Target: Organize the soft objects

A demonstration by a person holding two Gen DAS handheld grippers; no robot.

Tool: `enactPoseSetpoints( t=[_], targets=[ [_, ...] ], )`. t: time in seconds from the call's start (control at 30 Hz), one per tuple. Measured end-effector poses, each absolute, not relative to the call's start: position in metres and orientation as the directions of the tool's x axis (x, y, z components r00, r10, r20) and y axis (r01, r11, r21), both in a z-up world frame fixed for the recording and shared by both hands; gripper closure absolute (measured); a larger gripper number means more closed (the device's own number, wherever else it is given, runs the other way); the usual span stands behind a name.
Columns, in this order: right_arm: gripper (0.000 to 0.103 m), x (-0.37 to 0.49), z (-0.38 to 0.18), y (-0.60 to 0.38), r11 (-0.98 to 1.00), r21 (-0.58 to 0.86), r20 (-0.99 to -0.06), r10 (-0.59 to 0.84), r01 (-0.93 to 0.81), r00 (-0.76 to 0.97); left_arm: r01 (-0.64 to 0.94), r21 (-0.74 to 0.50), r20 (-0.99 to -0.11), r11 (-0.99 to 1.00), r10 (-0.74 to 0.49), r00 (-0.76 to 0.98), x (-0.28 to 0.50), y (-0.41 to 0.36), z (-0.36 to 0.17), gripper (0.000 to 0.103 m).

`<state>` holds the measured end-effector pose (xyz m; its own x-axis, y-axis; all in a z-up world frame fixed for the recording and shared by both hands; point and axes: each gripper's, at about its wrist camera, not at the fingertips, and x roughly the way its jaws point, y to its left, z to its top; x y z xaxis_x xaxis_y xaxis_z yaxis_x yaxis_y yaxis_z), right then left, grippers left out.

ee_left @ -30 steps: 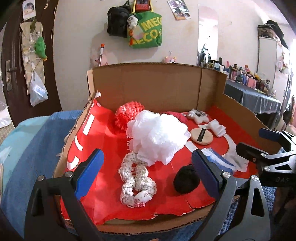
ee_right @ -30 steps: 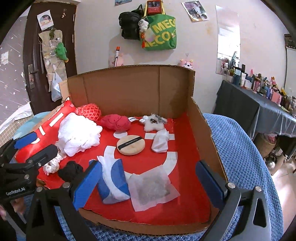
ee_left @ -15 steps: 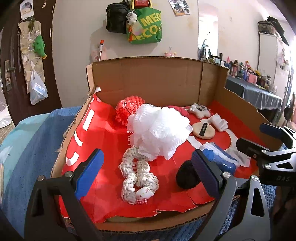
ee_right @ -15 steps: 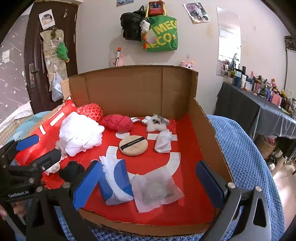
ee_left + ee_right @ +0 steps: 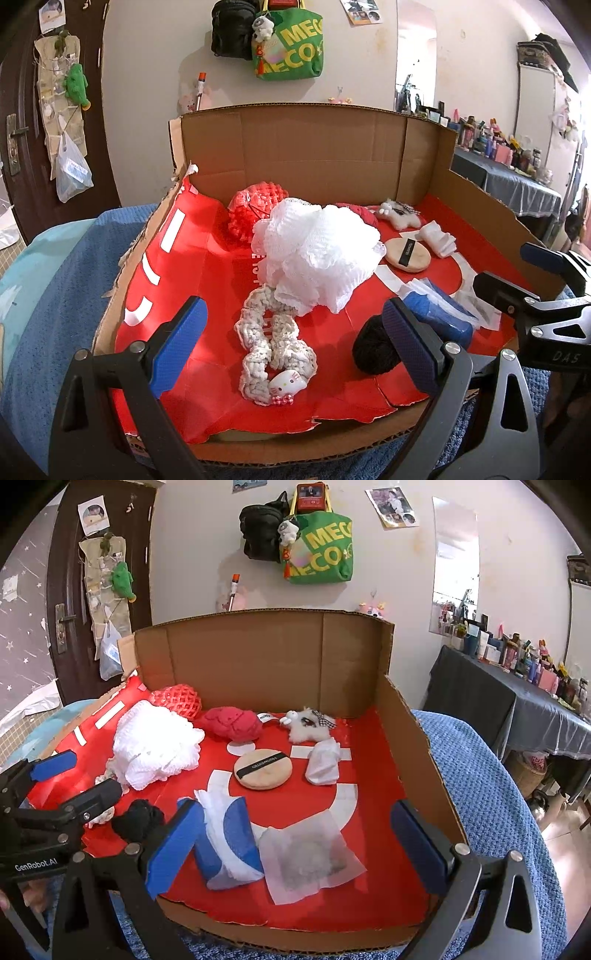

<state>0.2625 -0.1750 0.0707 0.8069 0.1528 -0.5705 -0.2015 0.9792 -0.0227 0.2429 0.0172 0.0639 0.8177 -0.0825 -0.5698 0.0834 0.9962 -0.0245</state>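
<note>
Showing crocheted scrunchie [image 5: 275, 343] whole leftward, gauze sachet [image 5: 308, 856] rightward only

Crocheted strand's [image 5: 275, 343] far end under white pouf [image 5: 317, 254]

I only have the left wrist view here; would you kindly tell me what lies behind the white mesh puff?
Observer: A red knitted bundle with a small white tag lies behind the white mesh puff.
Operator: Thank you. What sits near the front right of the box?
Observer: A flat translucent pouch, its edge against the blue-and-white bundle.
Operator: Is the right claw holding anything?
Observer: No, the right claw is open and empty.
</note>
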Motion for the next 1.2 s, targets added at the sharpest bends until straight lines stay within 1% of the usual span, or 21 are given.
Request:
enactPoseSetpoints(
  t=[1.2],
  targets=[
    [0.0,0.2629,0.0698,-0.1735,0.979,-0.032,-0.573,0.146,-0.2,0.807,0.085,-0.025,-0.571,0.996,-0.084,0.817,0.2438,0.0178,0.0641,0.006]
  ],
)
